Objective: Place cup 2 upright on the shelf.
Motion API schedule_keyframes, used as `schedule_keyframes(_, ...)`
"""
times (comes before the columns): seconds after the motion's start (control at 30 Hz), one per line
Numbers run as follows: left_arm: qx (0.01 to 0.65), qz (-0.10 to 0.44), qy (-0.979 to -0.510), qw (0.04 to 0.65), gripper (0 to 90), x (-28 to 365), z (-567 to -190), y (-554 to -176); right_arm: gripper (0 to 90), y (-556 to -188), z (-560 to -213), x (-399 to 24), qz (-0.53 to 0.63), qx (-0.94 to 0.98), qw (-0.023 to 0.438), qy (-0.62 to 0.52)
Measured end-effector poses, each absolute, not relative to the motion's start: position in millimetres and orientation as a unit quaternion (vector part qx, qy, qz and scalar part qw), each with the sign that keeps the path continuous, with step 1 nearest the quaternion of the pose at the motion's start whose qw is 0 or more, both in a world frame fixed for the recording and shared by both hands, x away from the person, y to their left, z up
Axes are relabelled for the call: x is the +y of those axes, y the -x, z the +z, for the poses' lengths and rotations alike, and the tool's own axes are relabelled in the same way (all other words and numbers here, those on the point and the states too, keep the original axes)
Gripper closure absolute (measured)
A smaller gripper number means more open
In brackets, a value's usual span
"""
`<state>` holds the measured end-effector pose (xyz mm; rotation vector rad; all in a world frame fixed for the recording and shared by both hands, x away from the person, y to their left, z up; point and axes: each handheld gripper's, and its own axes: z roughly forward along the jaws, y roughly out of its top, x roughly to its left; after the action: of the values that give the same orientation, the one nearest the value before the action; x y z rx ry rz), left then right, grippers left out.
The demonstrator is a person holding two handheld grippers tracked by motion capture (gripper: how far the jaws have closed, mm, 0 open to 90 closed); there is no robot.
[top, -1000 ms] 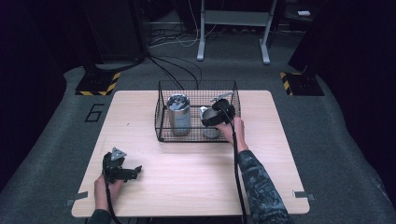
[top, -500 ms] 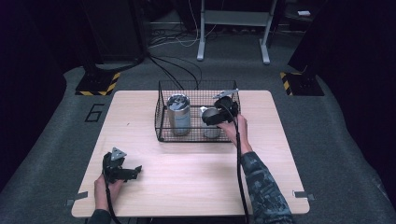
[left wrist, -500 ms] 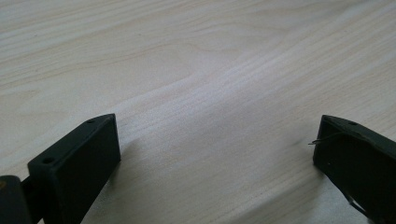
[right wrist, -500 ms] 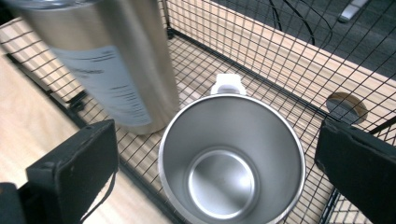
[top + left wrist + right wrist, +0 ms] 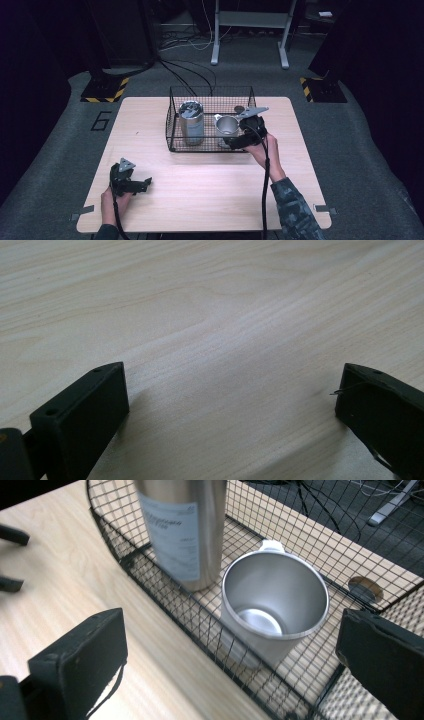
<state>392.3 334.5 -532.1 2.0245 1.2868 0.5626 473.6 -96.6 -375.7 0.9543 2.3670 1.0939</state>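
Over basket: right gripper open above cup; descend straddling rim, clear bottle. Left gripper open, idle.

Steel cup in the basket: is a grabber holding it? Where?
No, nothing is held. The right gripper hangs open by the steel cup in the wire basket, its jaws apart and empty. The left gripper rests open on the table.

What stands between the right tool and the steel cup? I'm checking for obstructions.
In the right gripper view, the wire basket's near wall stands between the open right tool and the steel cup.
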Motion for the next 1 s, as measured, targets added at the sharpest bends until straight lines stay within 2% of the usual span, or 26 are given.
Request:
schedule_keyframes(0.27, 0.492, 0.216, -0.775, 0.332, 0.5, 335, -532, -392, 0.0, -447, -385, -116, 0.378, 0.846, 0.184, -0.328)
schedule_keyframes(0.7, 0.492, 0.216, -0.775, 0.332, 0.5, 334, -532, -392, 0.0, -399, -422, -172, 0.357, 0.837, 0.204, -0.361)
schedule_keyframes(1.0, 0.493, 0.216, -0.775, 0.332, 0.5, 334, -532, -392, 0.0, -365, -470, -225, 0.355, 0.805, 0.191, -0.435)
